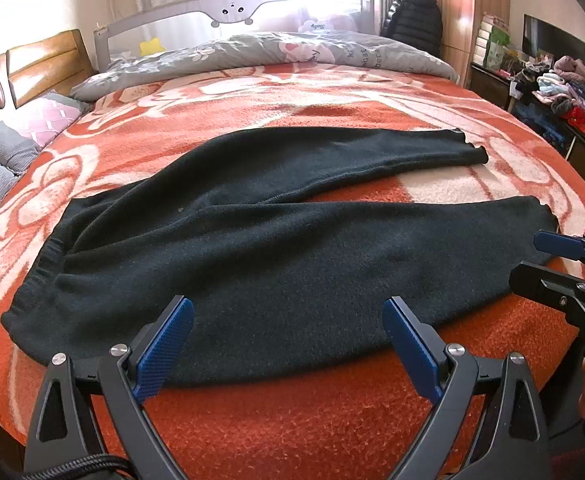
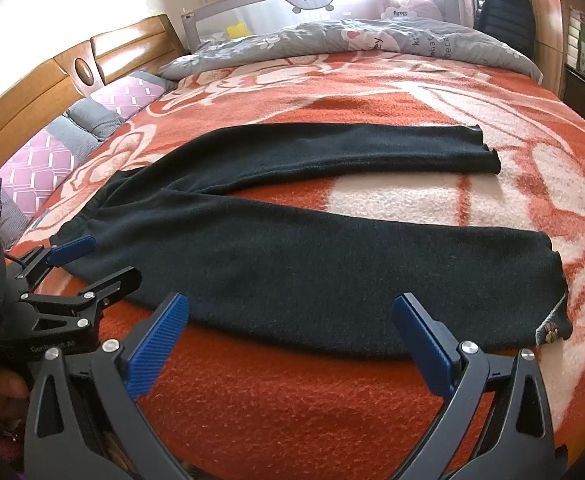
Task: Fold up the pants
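— So, how do the jaws stand?

— Both are wide open and hold nothing. The left gripper (image 1: 288, 348) has its two blue pads spread apart, just over the near edge of the pants (image 1: 276, 240). The right gripper (image 2: 292, 348) is the same, blue pads far from each other, nothing between them but the dark cloth below.

— And where are they, compared to the pants?

— The left gripper is at the waistband end, the right gripper at the cuff end of the nearer leg. Each one shows in the other's camera: the right gripper (image 1: 548, 264) appears close to the cuff of the nearer leg, and the left gripper (image 2: 92, 260) appears at the waistband, one blue pad just at the cloth. If it touches, I cannot tell.

— How do the pants lie?

— Flat on the orange blanket (image 1: 292, 420) with white flowers, the waistband to the left, the two legs going right. The legs are spread like a narrow V, with blanket showing between them.

— What is around the pants?

— Behind them lies a grey quilt (image 1: 276, 52). To the left of the waistband are pillows (image 1: 48, 116) and a wooden headboard (image 1: 32, 68). Beyond the cuffs, a pile of clothes (image 1: 564, 84) sits on a low cabinet.
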`<state>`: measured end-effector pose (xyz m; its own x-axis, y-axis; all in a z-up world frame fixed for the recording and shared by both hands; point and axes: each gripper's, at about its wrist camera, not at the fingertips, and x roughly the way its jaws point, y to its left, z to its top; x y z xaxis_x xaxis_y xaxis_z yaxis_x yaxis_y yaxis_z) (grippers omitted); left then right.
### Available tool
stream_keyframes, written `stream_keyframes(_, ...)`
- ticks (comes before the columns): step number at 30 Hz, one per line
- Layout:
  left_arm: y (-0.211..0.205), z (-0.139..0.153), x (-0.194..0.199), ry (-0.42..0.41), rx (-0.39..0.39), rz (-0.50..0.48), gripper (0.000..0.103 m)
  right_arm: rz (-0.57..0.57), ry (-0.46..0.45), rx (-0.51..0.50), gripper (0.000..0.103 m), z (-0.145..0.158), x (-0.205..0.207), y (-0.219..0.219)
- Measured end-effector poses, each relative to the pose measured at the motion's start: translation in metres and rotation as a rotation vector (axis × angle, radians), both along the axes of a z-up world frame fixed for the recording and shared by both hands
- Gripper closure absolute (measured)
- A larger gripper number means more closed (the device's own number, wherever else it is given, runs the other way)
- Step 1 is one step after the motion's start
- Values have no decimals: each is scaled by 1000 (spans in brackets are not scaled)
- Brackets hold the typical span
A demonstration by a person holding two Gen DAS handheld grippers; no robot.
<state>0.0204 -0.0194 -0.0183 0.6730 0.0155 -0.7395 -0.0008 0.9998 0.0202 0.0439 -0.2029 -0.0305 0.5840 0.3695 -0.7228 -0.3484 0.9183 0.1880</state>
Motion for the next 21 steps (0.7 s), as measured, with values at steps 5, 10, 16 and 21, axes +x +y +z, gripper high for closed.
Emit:
stream_keyframes(5, 0, 0, 0, -1, 2, -2, 7, -3, 0, 2, 1, -1, 0, 0)
stream_keyframes(10, 0, -1, 0, 3, 2, -5, 7, -3, 1, 2, 1, 0, 1, -1)
stream_keyframes(16, -2, 0, 2, 7, 0, -16, 7, -4, 4, 6, 1, 1, 2, -2)
stream_keyframes(21, -3, 1, 5, 8, -7, -30, 7, -4, 9, 5, 1, 1, 5, -5)
